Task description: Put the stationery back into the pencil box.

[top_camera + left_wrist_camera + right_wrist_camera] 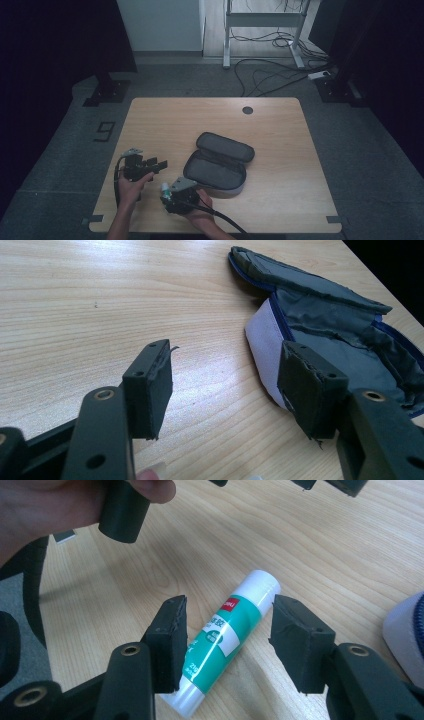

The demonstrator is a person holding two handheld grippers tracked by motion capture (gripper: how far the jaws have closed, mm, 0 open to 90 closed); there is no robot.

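While the left gripper (161, 163) waits with jaws spread and empty beside the open pencil case (220, 165), the right gripper (225, 645) straddles the glue stick (225, 635) lying flat on the table (280, 130), jaws apart, not yet pinching; next, squeeze squarely on the tube, then lift toward the case

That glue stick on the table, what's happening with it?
A person holds a two-jaw gripper in each hand. The right gripper has its jaws open around a green and white glue stick lying flat on the wooden table, apparently not clamped yet. The left gripper is open with nothing between its jaws, pointing toward a grey pencil case that lies unzipped beside it. My guess: the glue stick is headed for the case.
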